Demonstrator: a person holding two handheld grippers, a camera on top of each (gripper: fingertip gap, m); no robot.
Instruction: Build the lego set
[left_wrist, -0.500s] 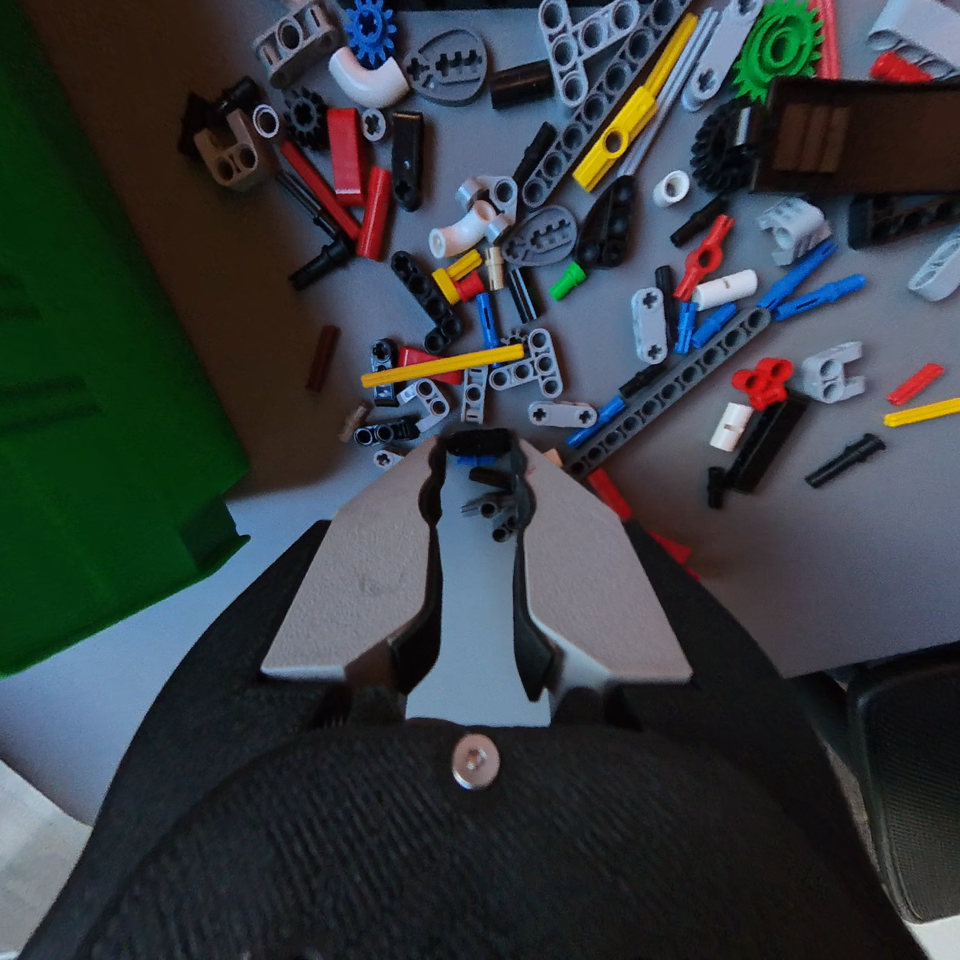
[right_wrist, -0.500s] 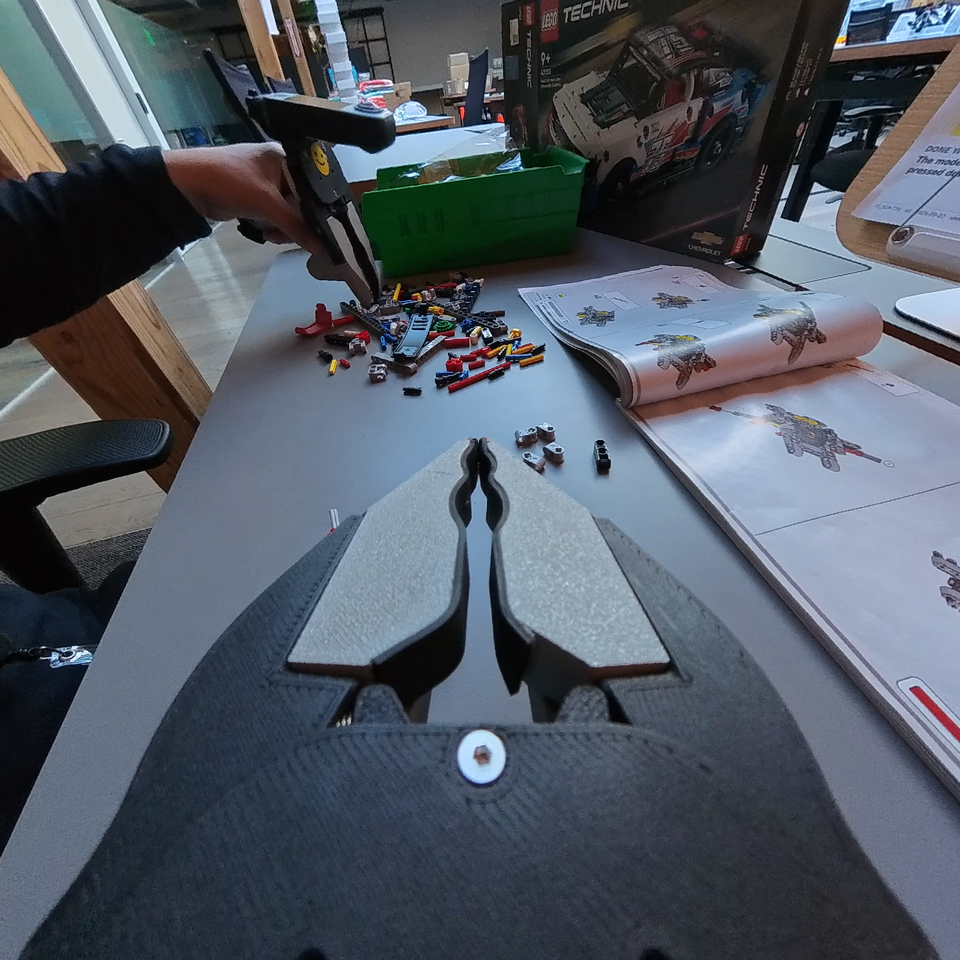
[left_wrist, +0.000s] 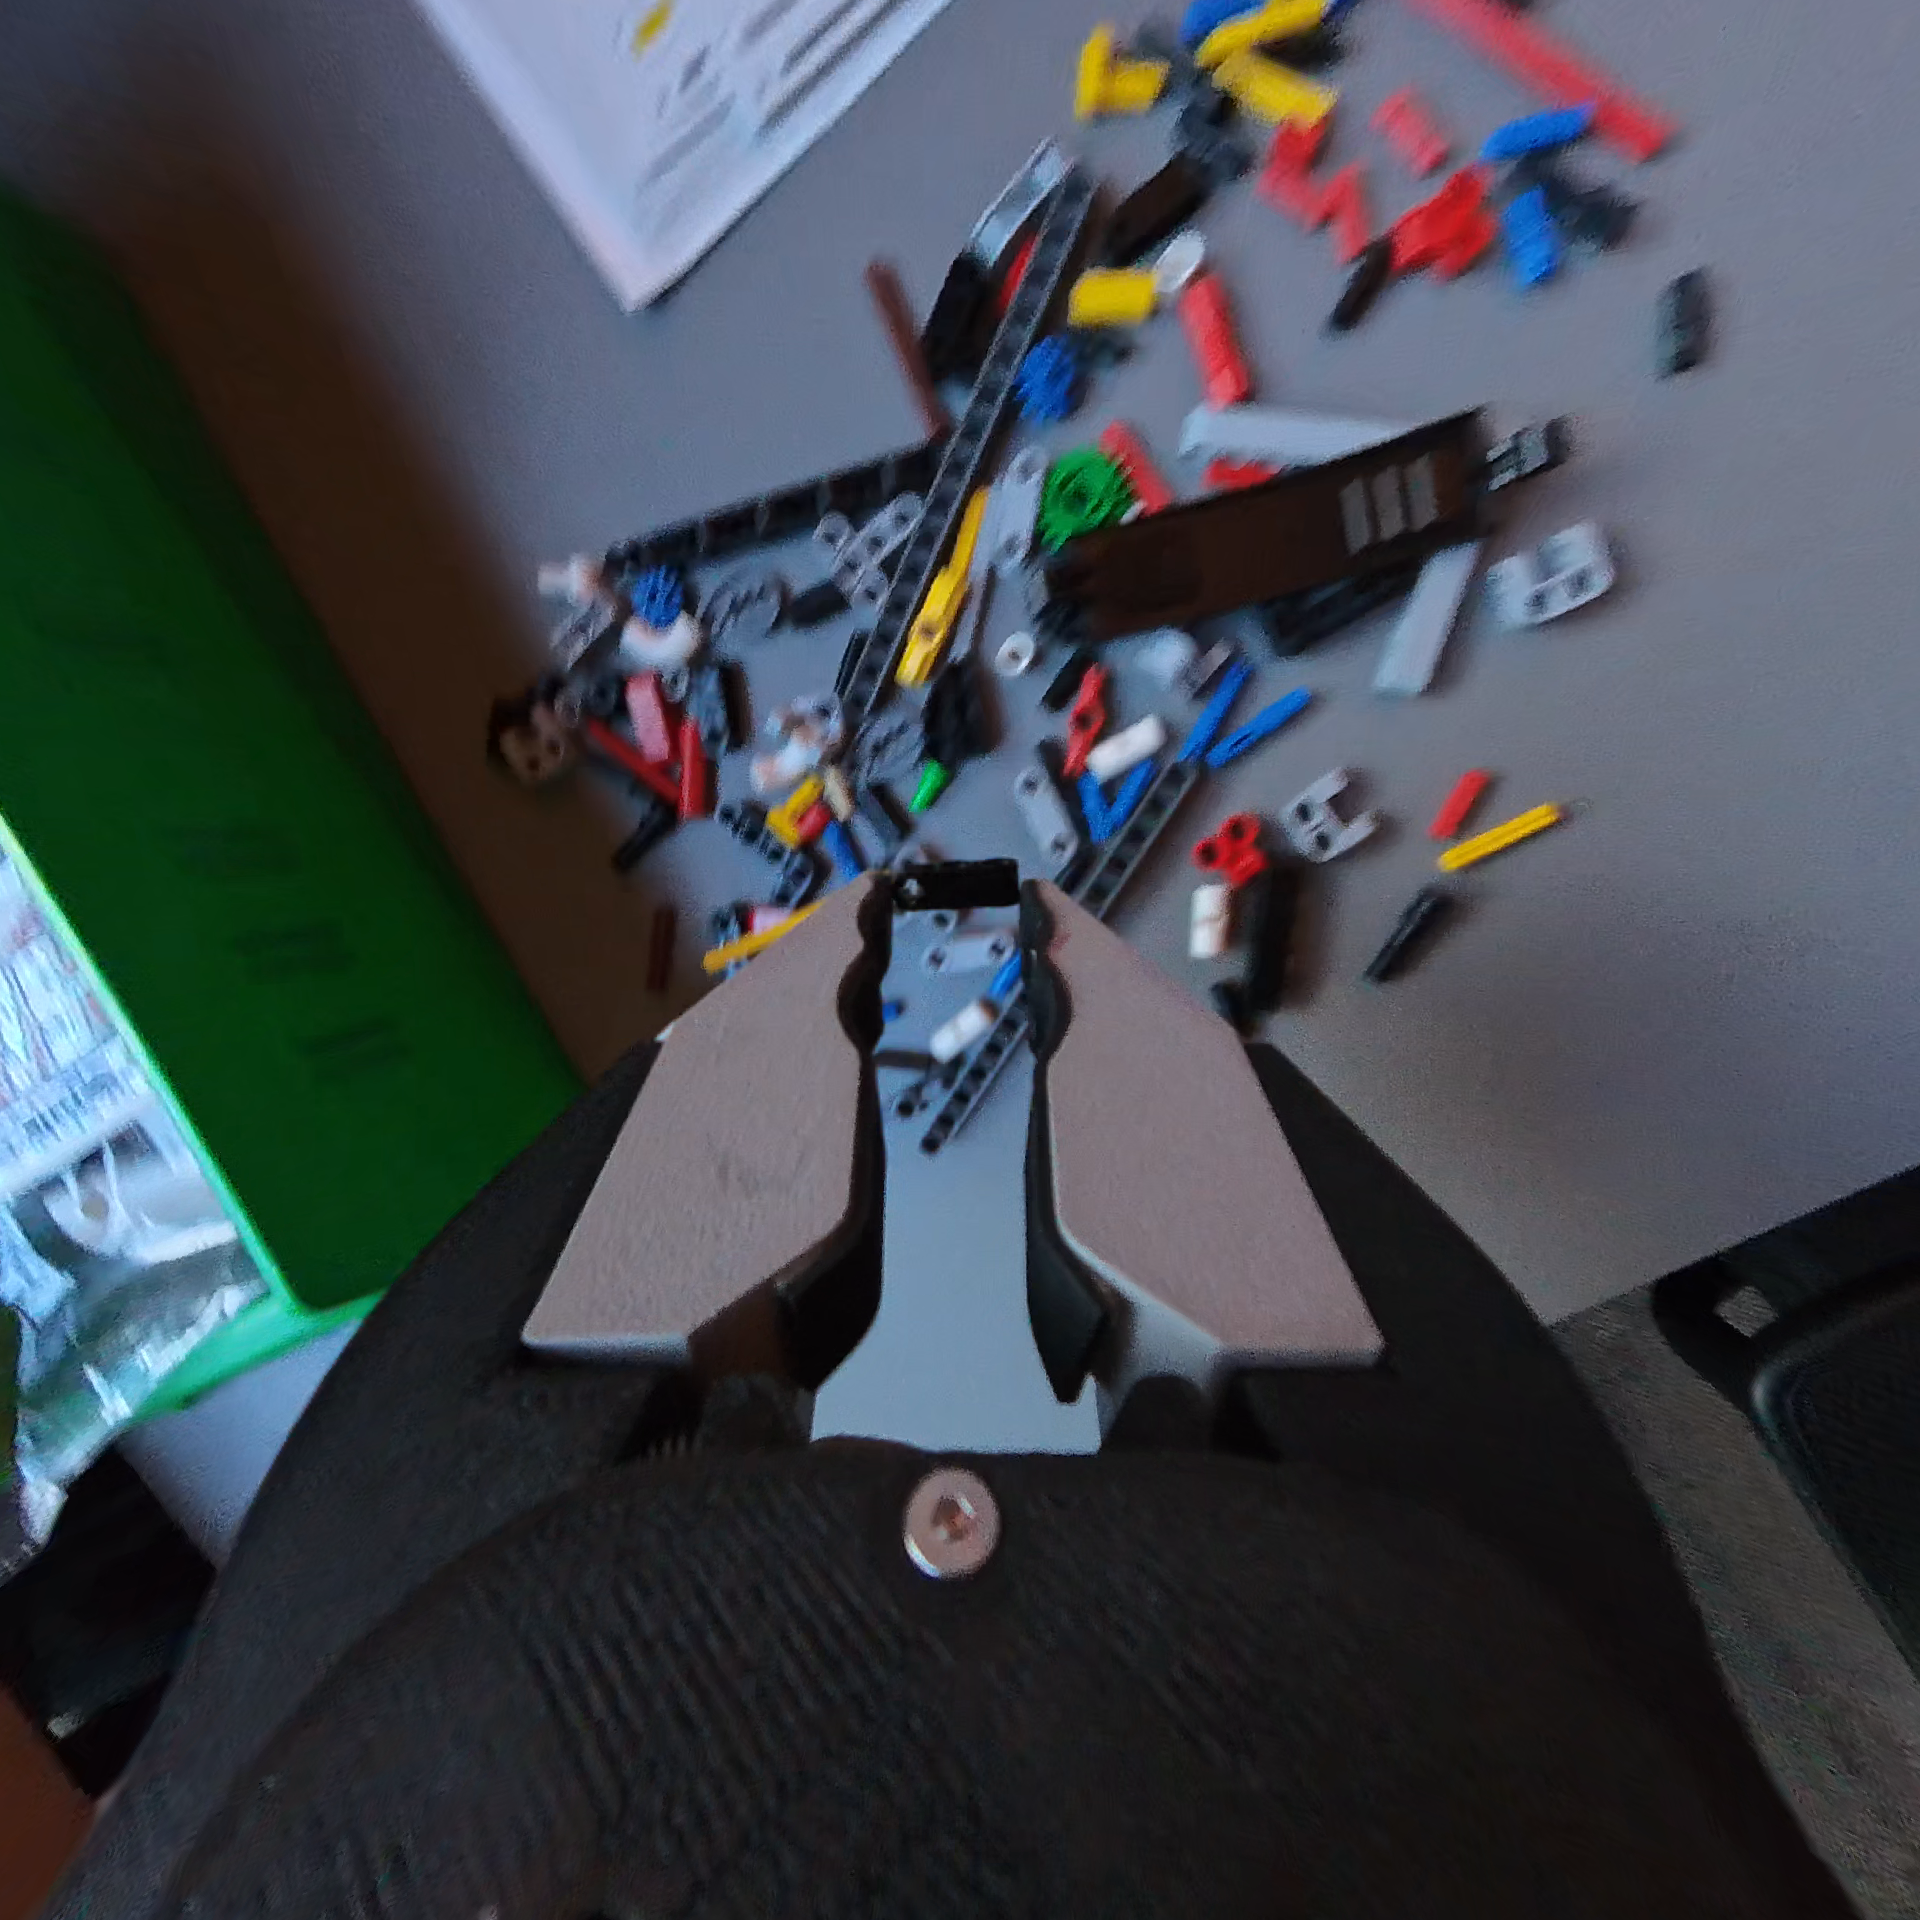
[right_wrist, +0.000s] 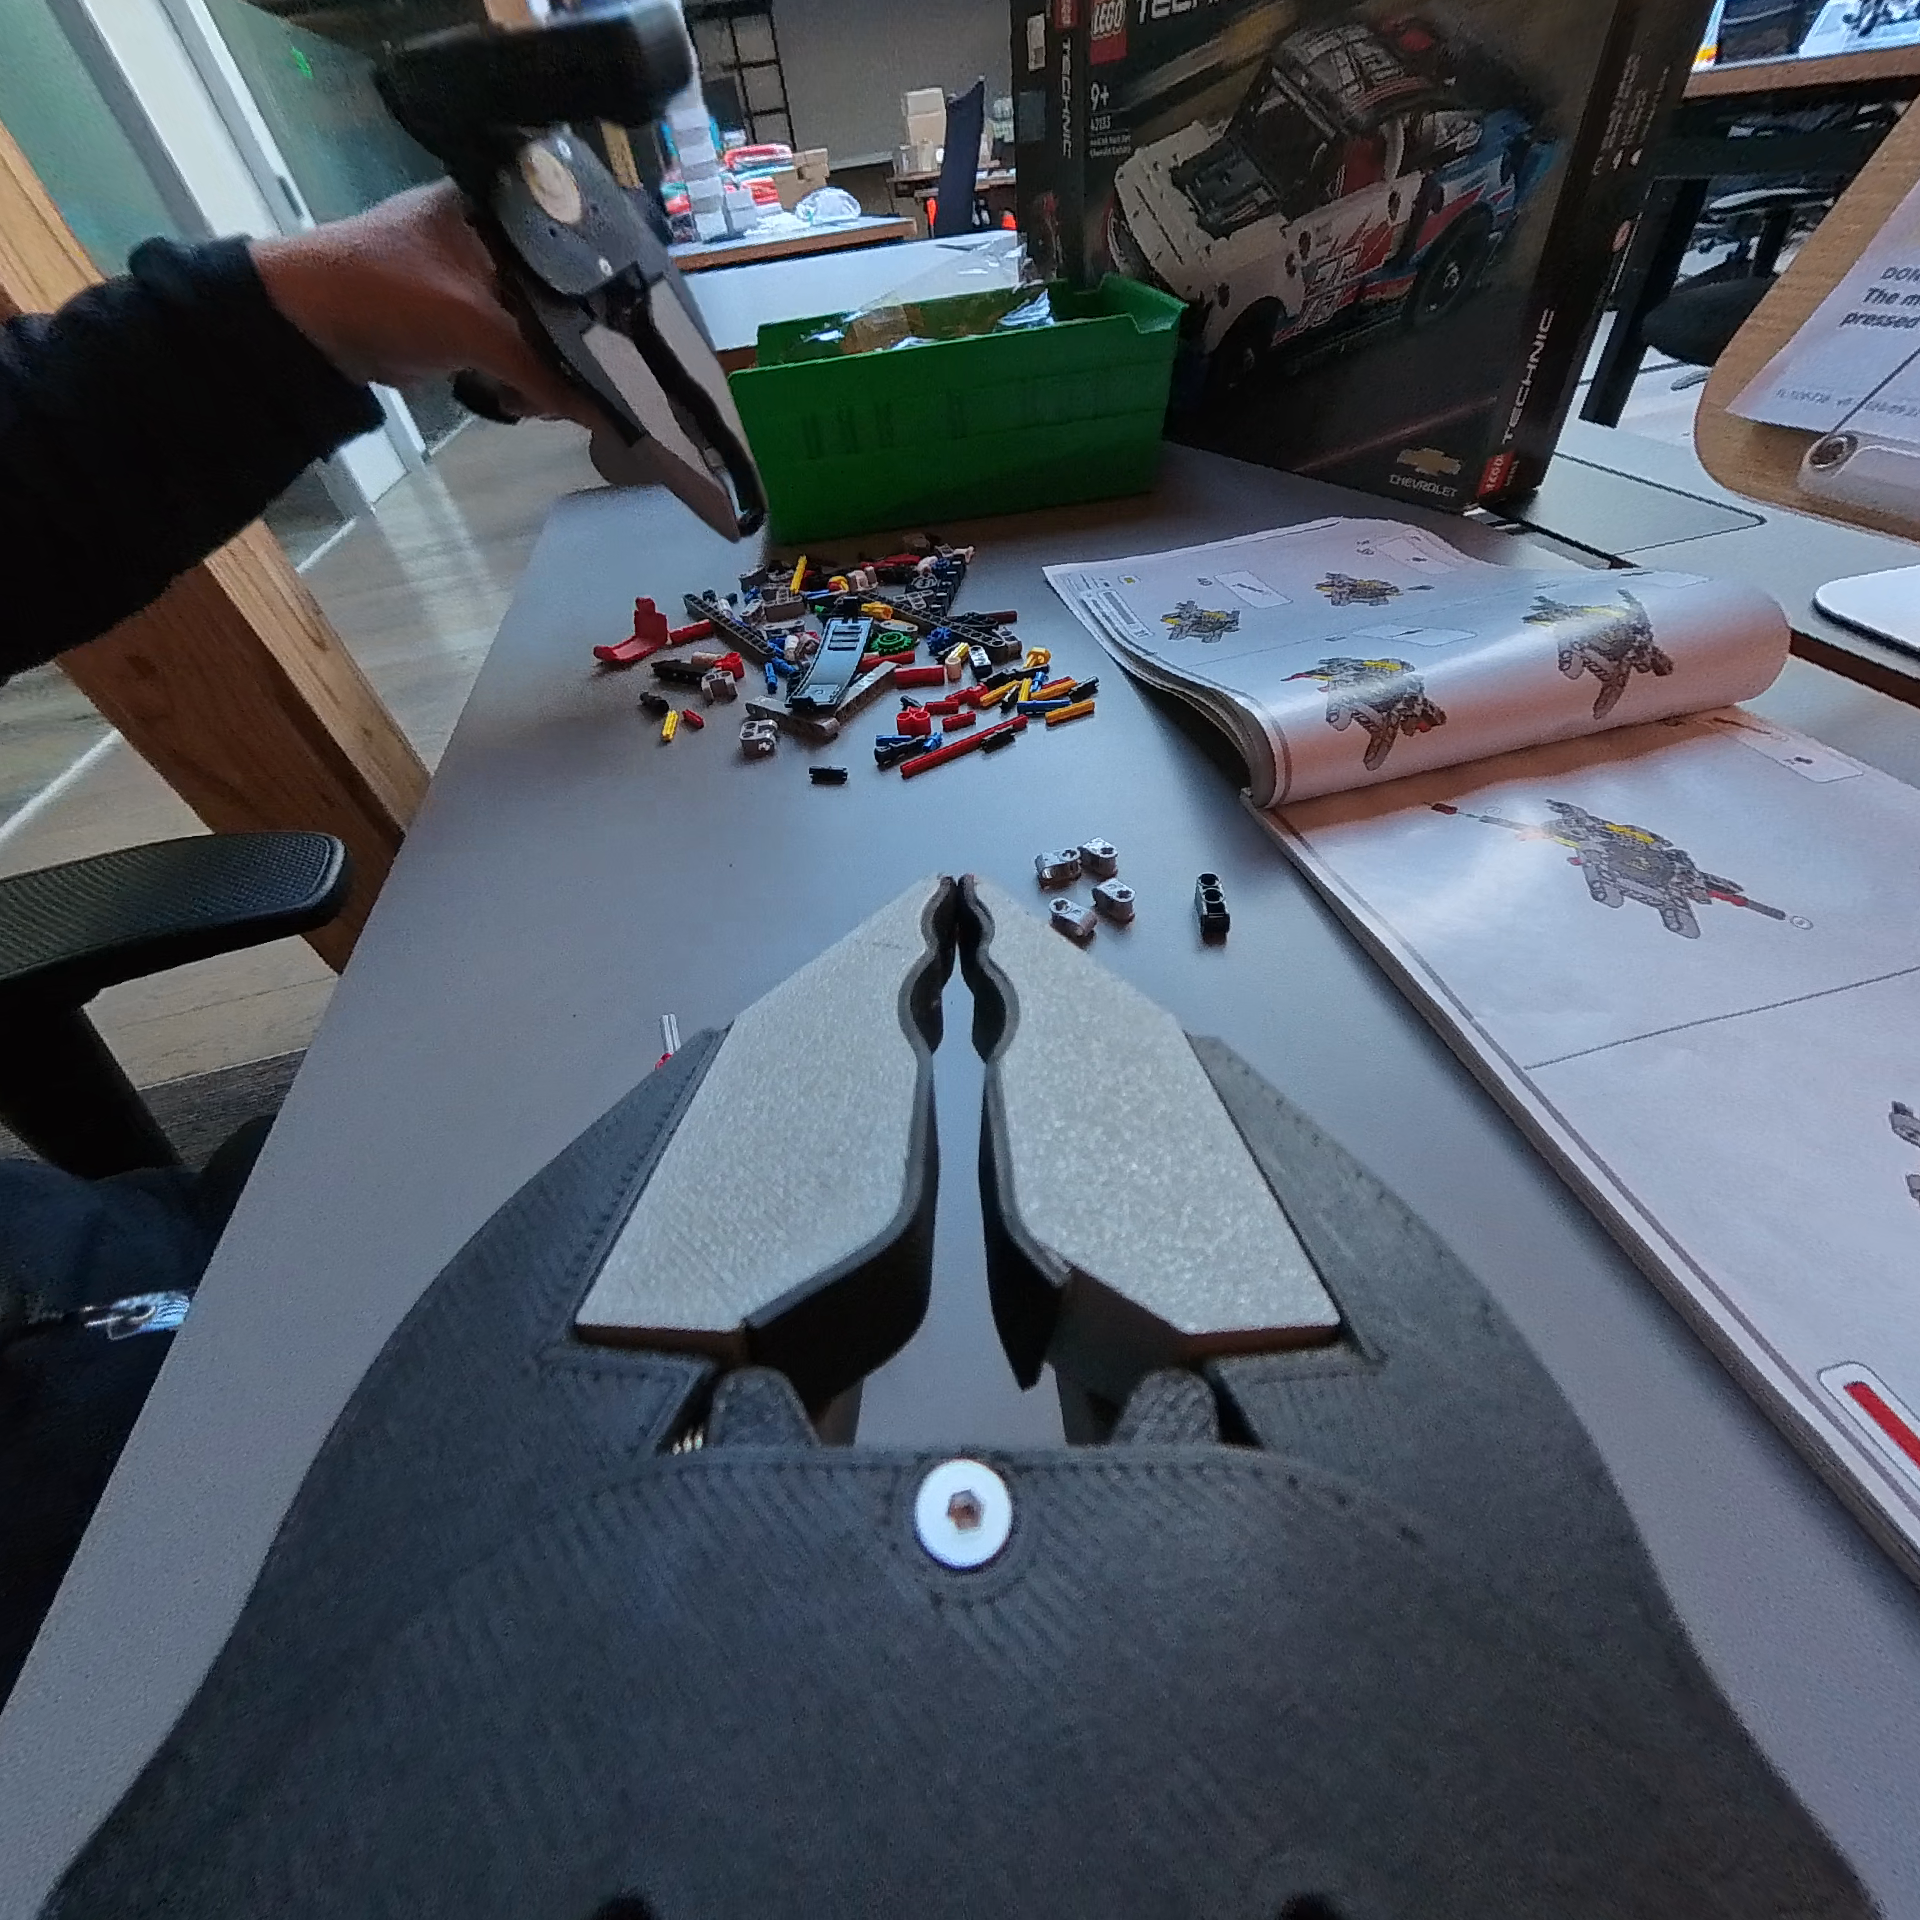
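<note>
My left gripper (left_wrist: 956, 885) is shut on a small black building piece (left_wrist: 966, 881), which lies crosswise between its fingertips. It holds the piece in the air above a pile of loose coloured building pieces (left_wrist: 1143, 623) on the grey table (left_wrist: 1662, 1039). In the right wrist view the left gripper (right_wrist: 743, 509) hangs raised at the far left, in front of the green bin (right_wrist: 956, 416). My right gripper (right_wrist: 958, 883) is shut, fingertips touching with nothing between them, low over the table. Several small grey connectors (right_wrist: 1086, 883) and a black two-hole piece (right_wrist: 1210, 906) lie just to its right.
The green bin (left_wrist: 208, 727) stands left of the pile. An open instruction booklet (right_wrist: 1455, 665) lies on the right, with a large set box (right_wrist: 1351, 208) behind it. A black chair armrest (right_wrist: 156, 904) is at the table's left edge. A person's sleeve and hand (right_wrist: 312, 301) hold the left gripper. Tip to tip, the grippers are about 35 cm apart.
My left gripper has lifted up and away from the pile with the black piece between its tips, and its view has tilted. The right gripper has stayed shut and still.
</note>
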